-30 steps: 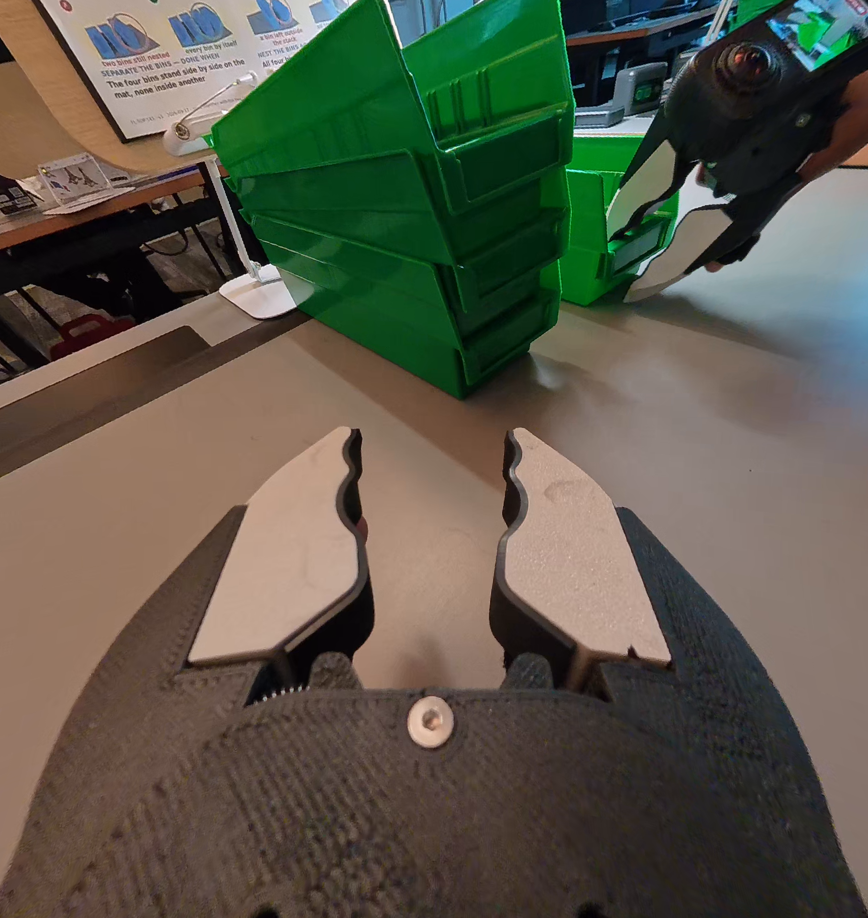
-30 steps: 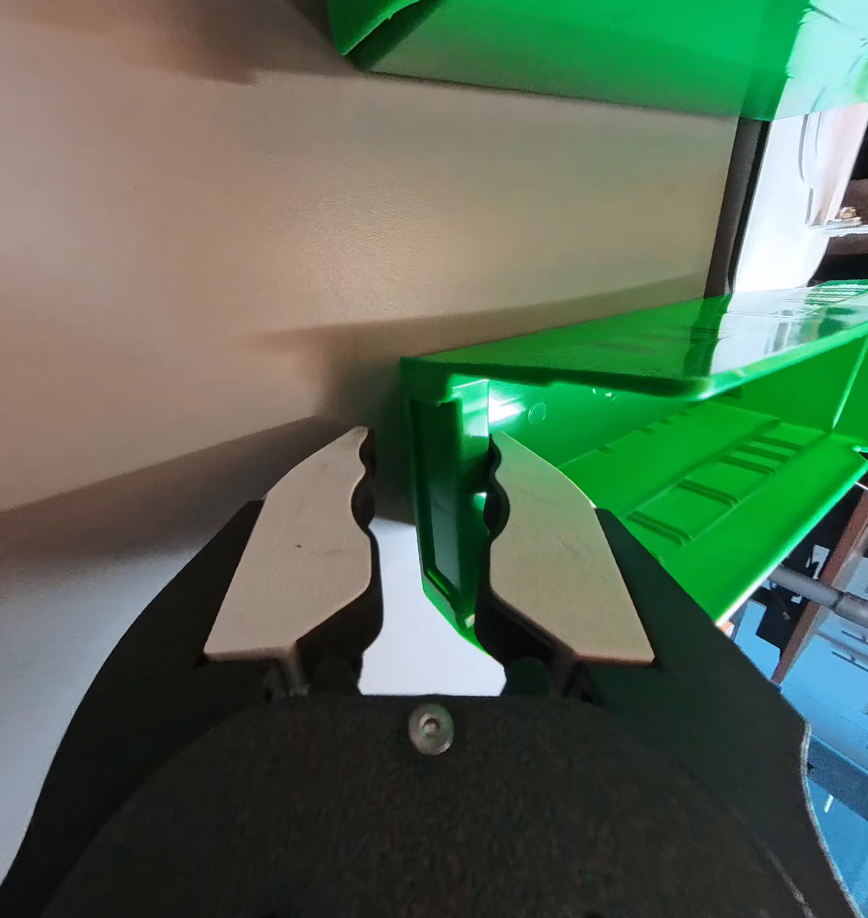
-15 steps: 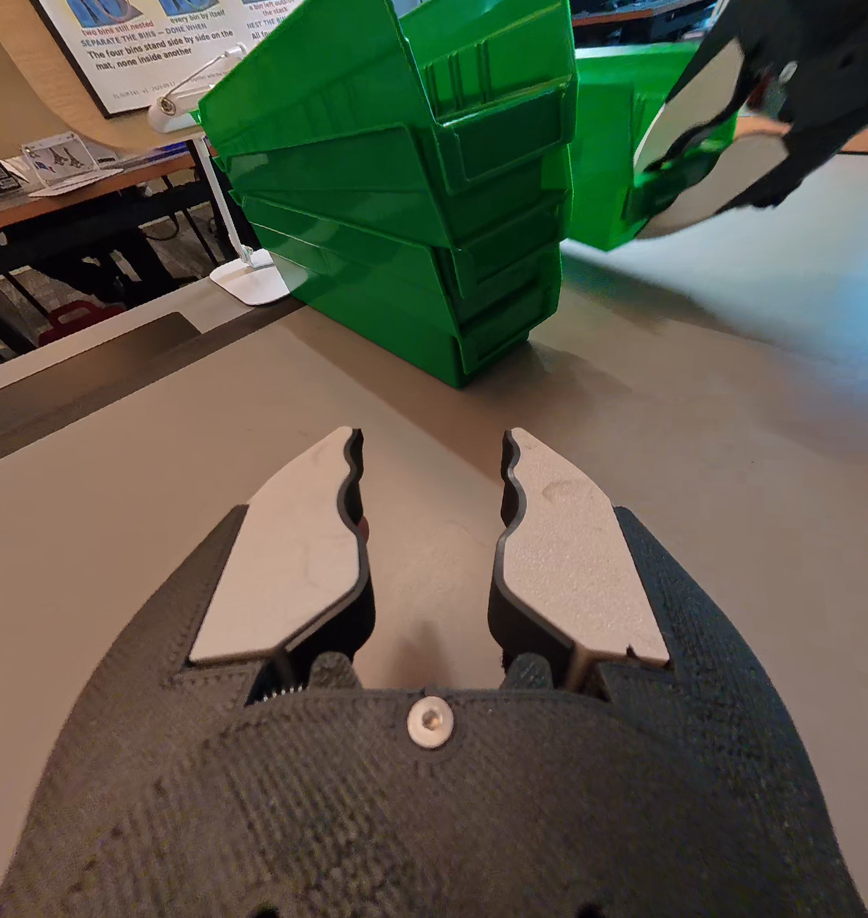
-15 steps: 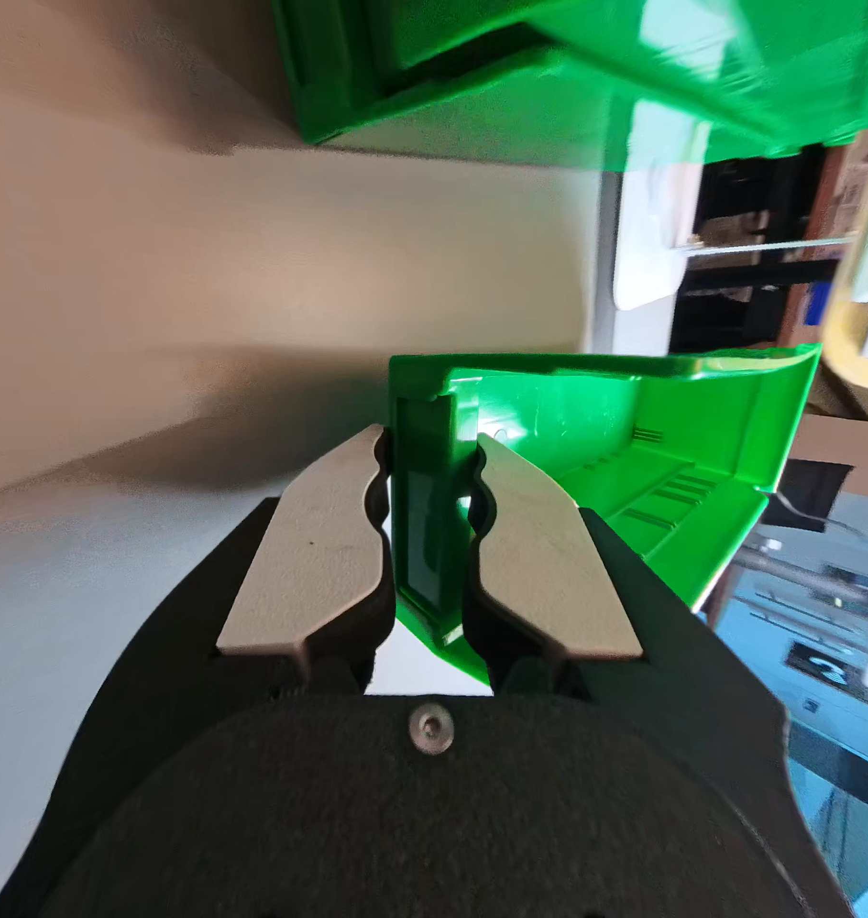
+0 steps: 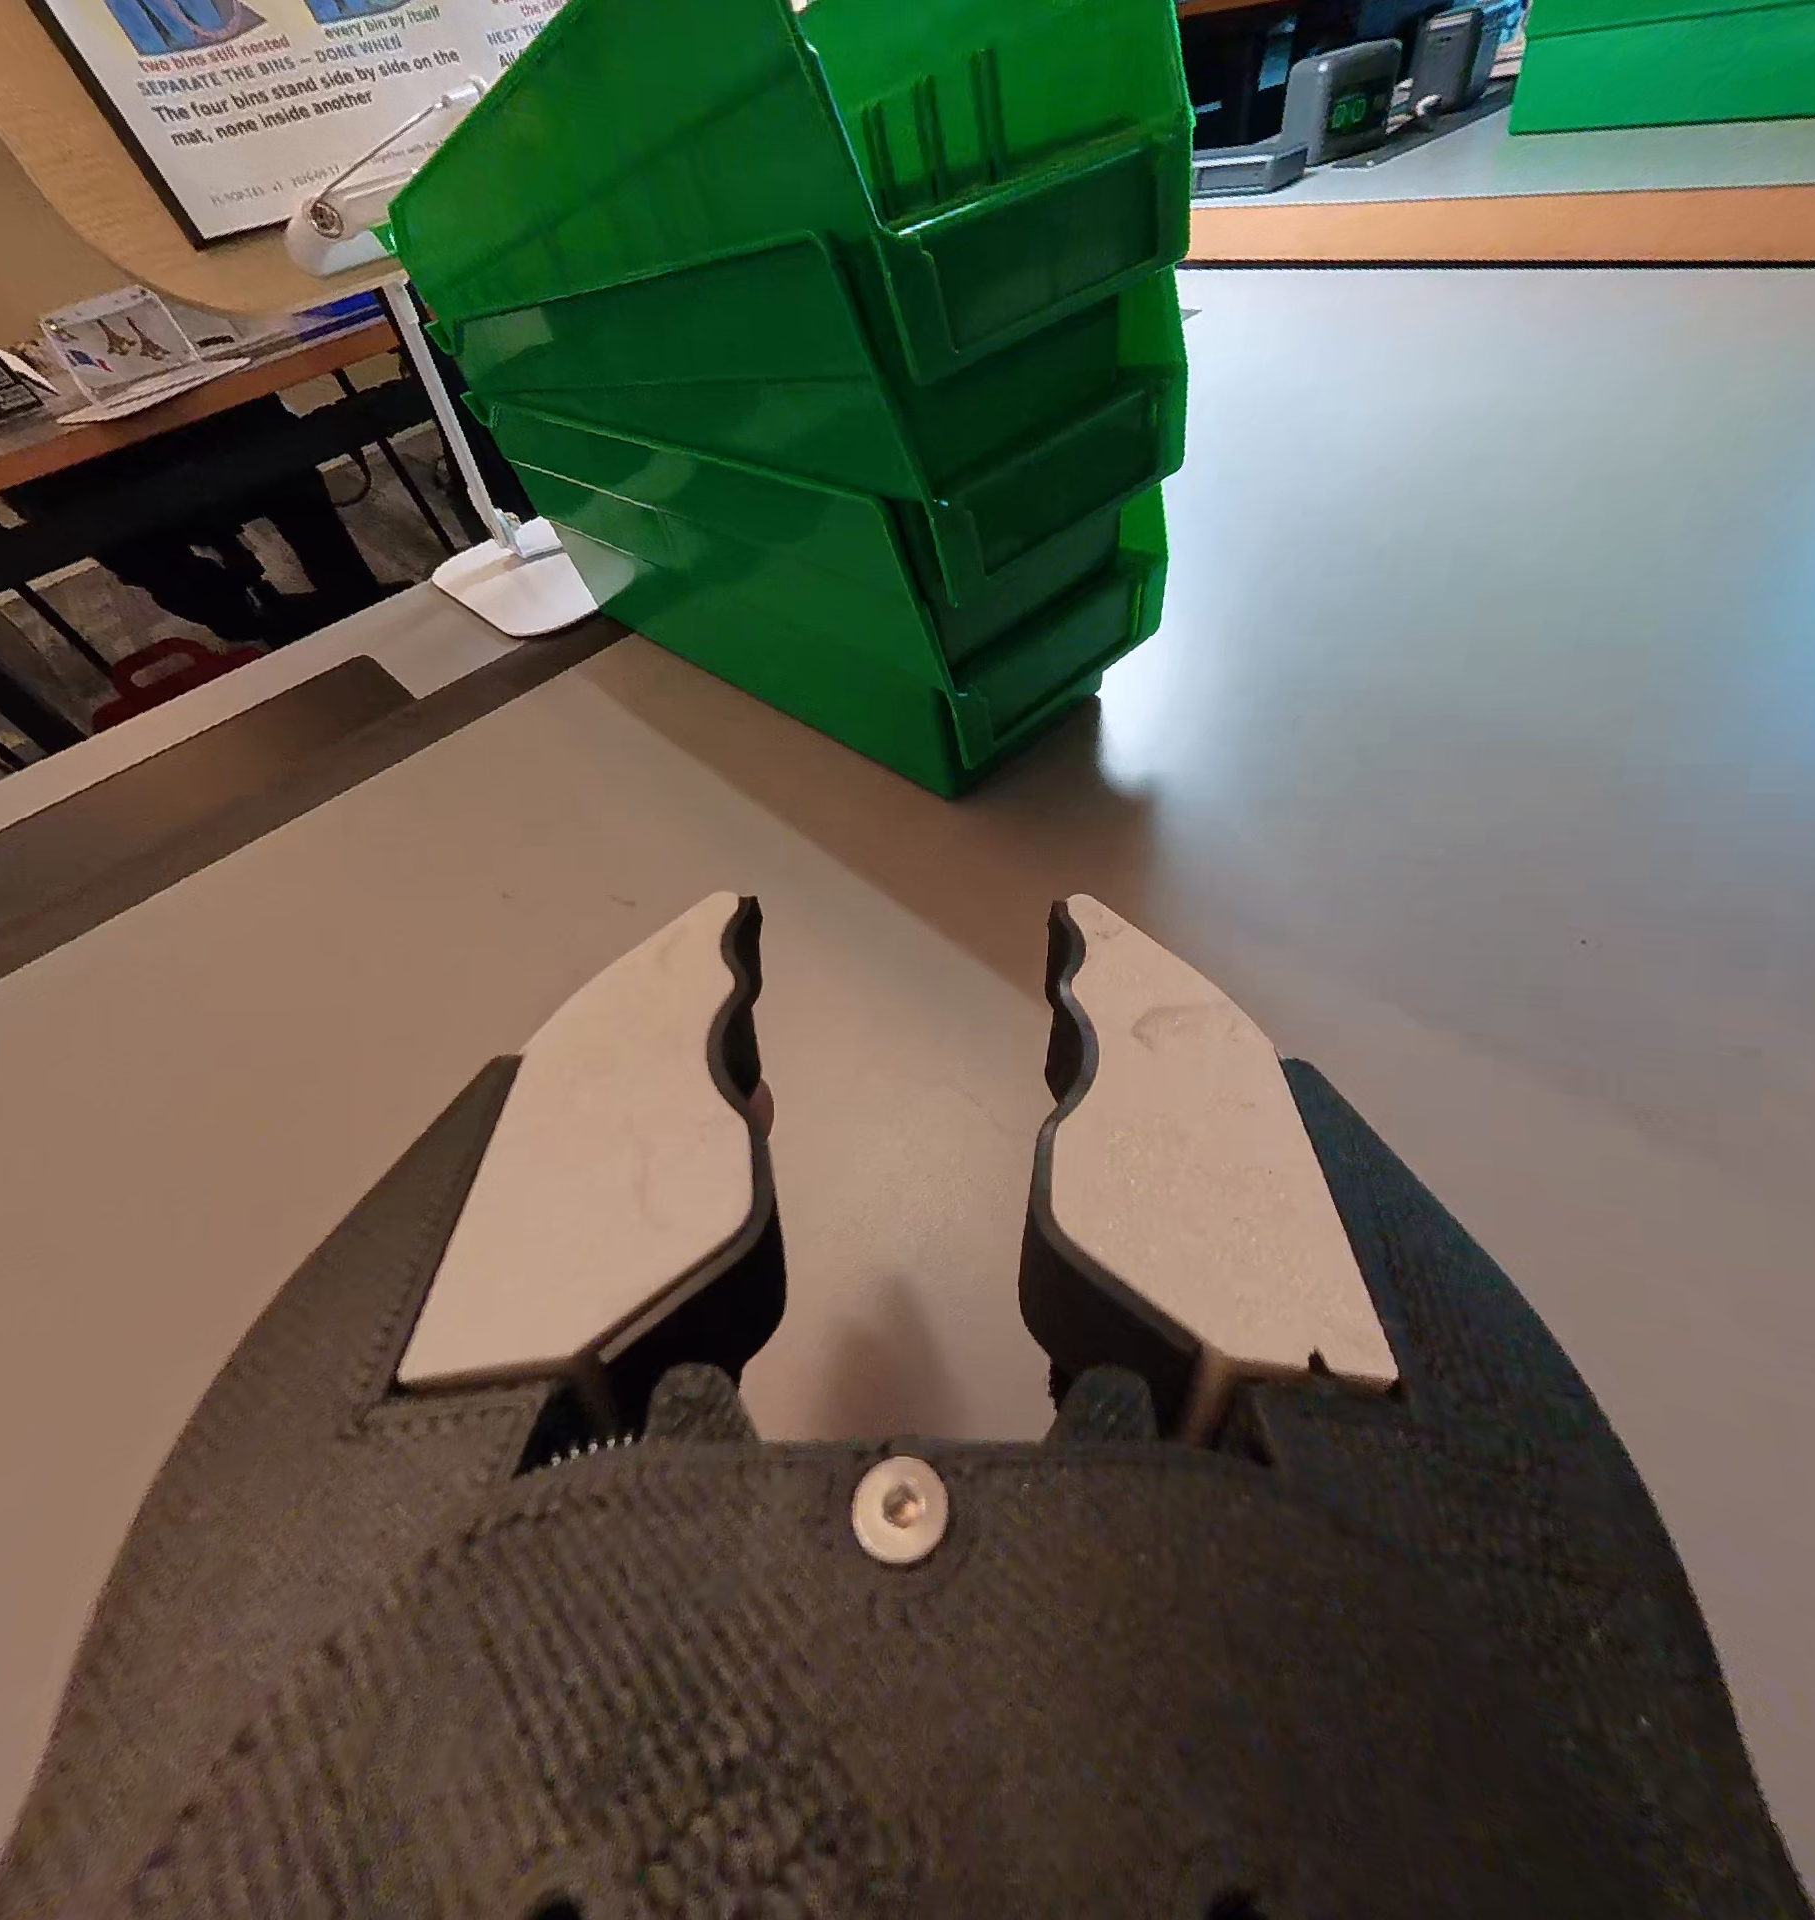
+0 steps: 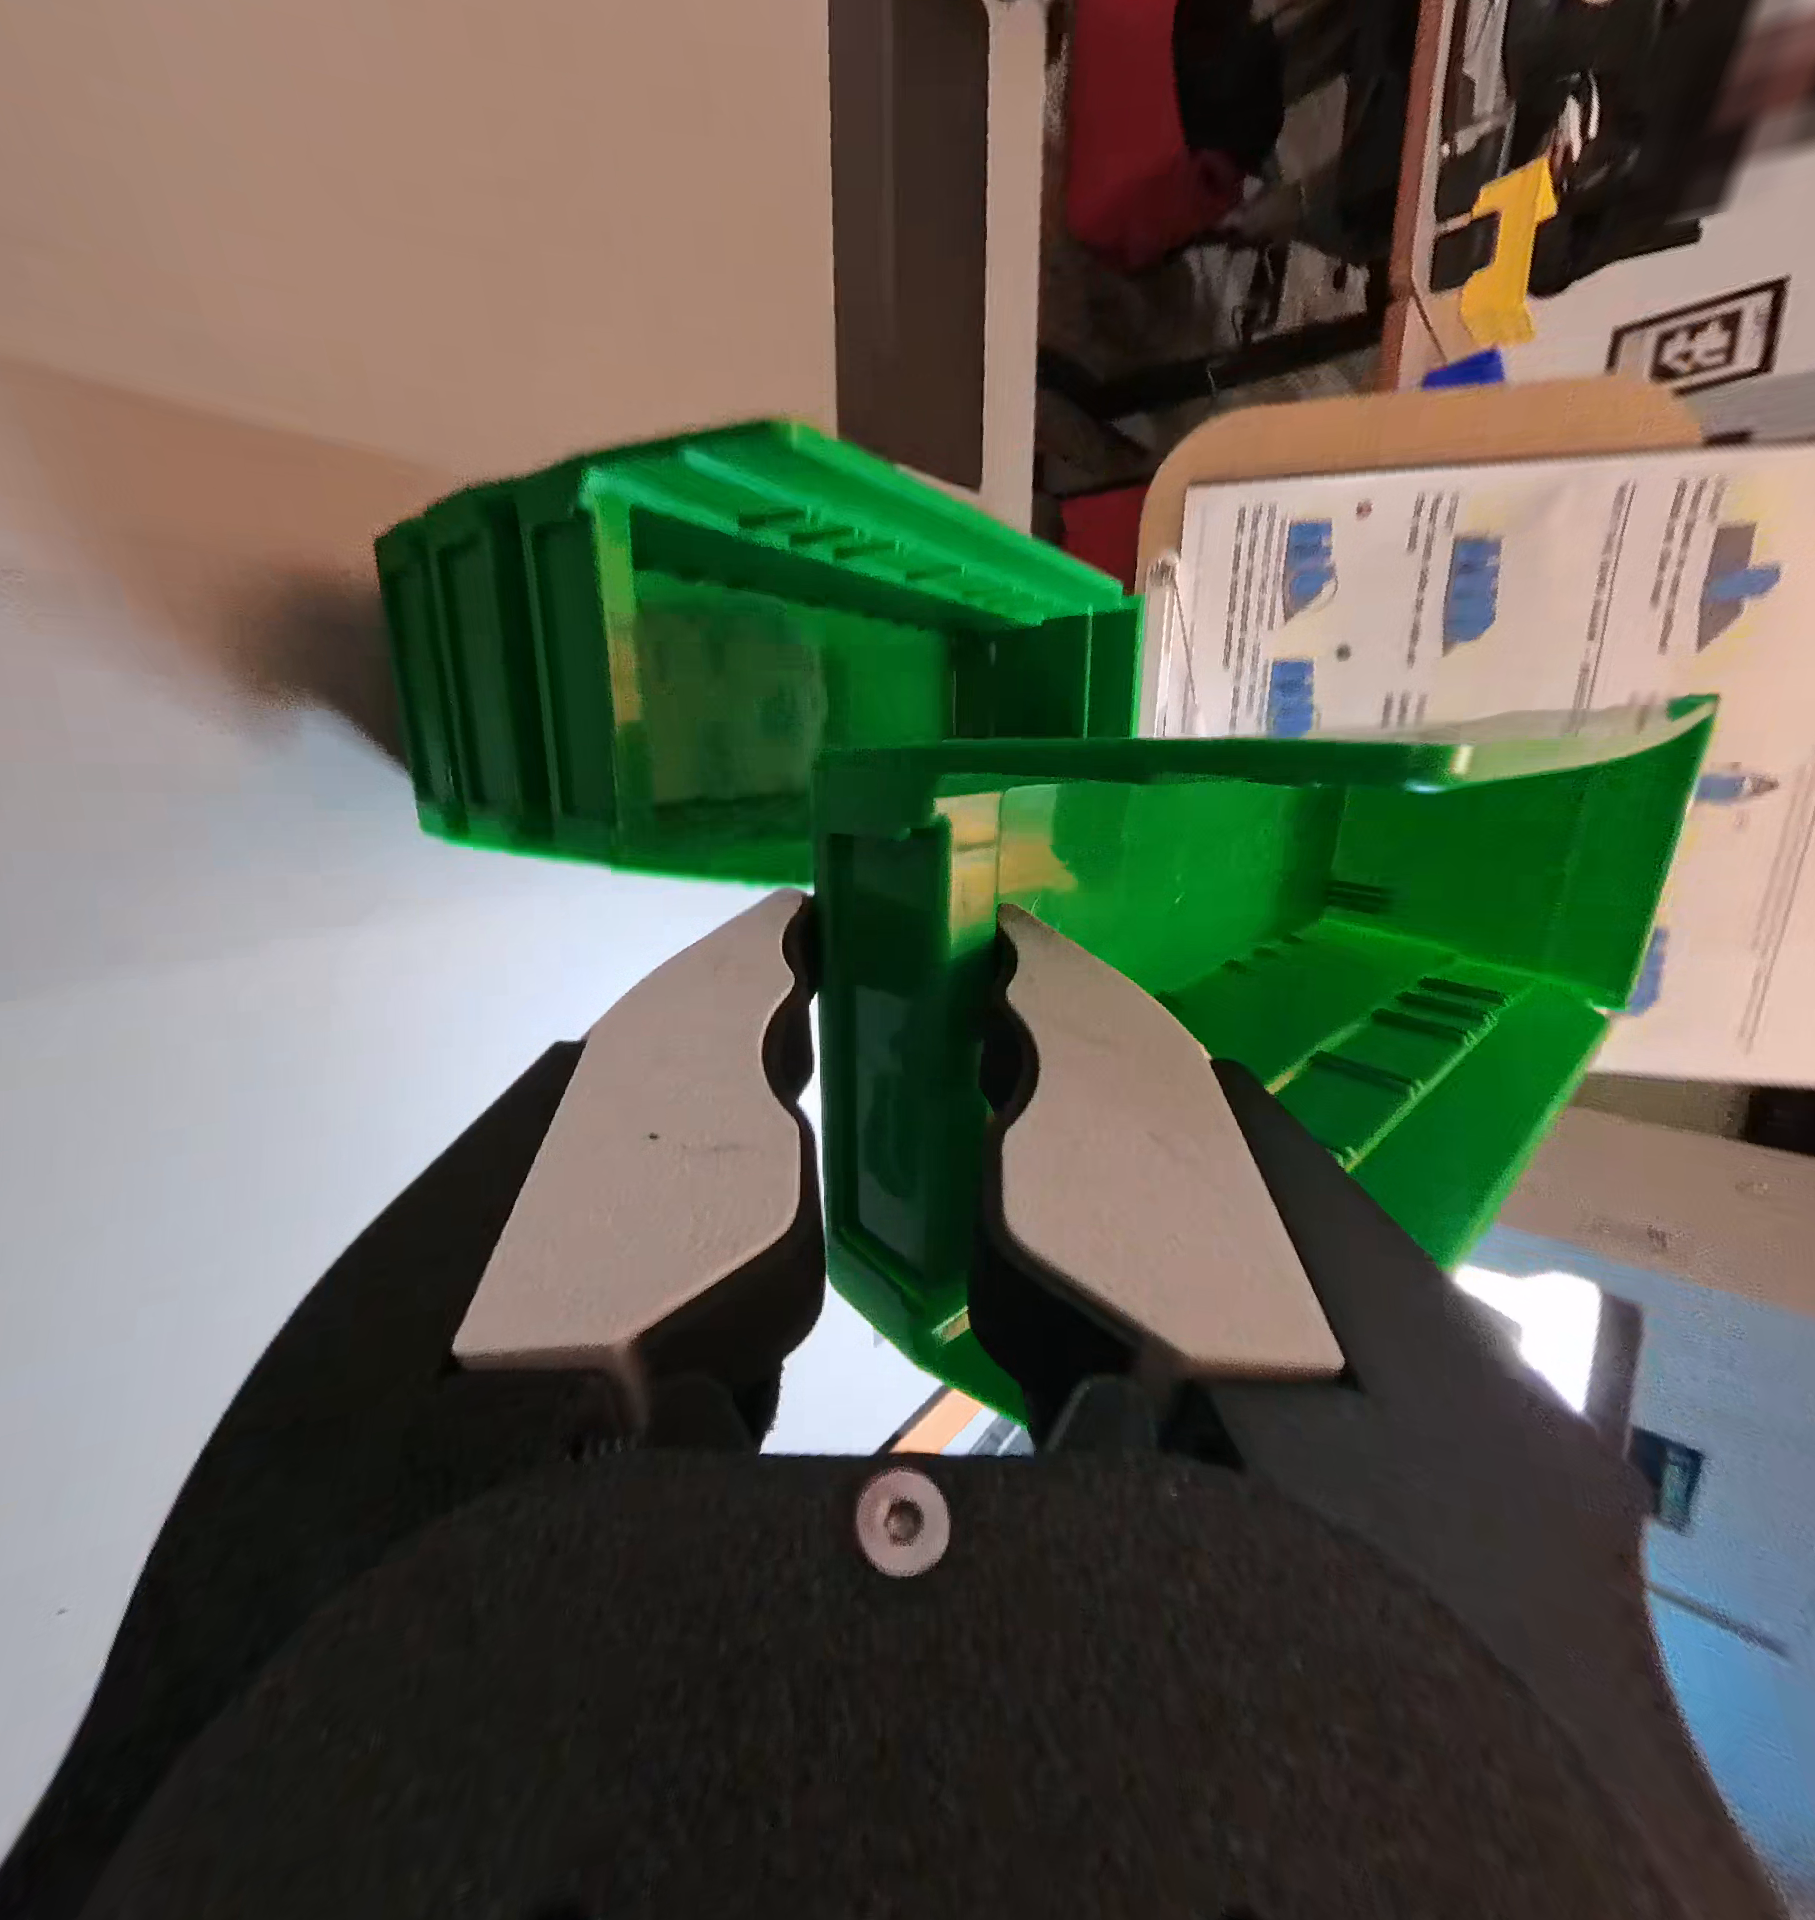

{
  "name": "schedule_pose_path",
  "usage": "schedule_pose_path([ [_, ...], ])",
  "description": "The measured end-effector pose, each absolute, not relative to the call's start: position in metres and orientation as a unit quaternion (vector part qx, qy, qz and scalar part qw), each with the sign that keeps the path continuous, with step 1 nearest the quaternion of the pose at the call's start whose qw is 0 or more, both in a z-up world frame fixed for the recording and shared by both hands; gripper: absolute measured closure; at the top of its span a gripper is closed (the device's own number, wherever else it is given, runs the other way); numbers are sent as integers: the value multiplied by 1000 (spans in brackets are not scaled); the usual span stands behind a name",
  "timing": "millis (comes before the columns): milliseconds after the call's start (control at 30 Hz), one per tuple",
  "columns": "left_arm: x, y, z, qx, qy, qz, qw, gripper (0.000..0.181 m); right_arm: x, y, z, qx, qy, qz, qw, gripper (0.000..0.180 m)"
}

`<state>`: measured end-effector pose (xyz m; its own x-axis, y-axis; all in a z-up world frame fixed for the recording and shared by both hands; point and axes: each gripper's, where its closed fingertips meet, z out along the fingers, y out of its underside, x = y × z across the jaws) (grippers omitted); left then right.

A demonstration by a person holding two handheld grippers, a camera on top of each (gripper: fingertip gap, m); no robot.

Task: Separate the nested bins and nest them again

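A stack of nested green bins [image 5: 778, 416] stands on the grey mat [image 5: 1454, 727], ahead of my left gripper [image 5: 903, 914]. The left gripper is open and empty, low over the mat, well short of the stack. My right gripper [image 6: 901, 909] is shut on the front lip of a single green bin [image 6: 1298, 935] and holds it in the air, turned on its side in this view. The stack [image 6: 591, 707] shows blurred beyond it. The underside of a green bin [image 5: 1692, 62] shows at the top right of the left wrist view.
A white lamp stand's base [image 5: 518, 592] sits just left of the stack at the mat's edge. An instruction poster [image 5: 290, 94] leans behind it and also shows in the right wrist view [image 6: 1505, 727]. A wooden side table [image 5: 155, 416] and some devices [image 5: 1339, 104] lie beyond. One gripper's finger ends stand about 25 cm off the other's. Between my right fingertips and the stack [image 6: 591, 707] there is roughly 11 cm. My left wrist view [image 5: 1058, 235] looks at it from another angle.
My right gripper has shut on the single bin's front lip, lifted it off the mat and swung it toward the stack. The left gripper has stayed open and edged slightly.
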<state>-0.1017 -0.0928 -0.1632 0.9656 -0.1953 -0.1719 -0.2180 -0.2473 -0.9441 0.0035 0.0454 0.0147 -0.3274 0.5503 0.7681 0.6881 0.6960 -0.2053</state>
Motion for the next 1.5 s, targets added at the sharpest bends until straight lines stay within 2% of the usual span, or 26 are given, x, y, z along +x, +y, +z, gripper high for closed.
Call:
schedule_pose_path([
  [300,-101,-95,-161,-786,143,16,601,128,-55,43,-22,-371,-841,-84,384,150],
  [667,-98,-96,-162,-787,150,16,599,128,-63,43,-74,-392,-860,-50,322,150],
  [867,-98,-96,-162,-786,150,17,599,128,-65,42,-79,-387,-858,-46,335,149],
  [1033,-98,-96,-162,-787,151,17,599,128,-60,38,-67,-373,-853,-56,361,141],
  [1133,-98,-95,-164,-789,151,17,595,128,-53,35,-64,-384,-854,-55,346,143],
  [1233,-98,-95,-166,-790,153,20,593,129,-51,31,-78,-388,-860,-49,328,153],
  [1400,-99,-95,-165,-790,149,20,594,129,-50,29,-85,-382,-854,-37,352,155],
  [1500,-100,-96,-164,-789,147,19,596,129,-44,15,-66,-403,-826,43,391,143],
])
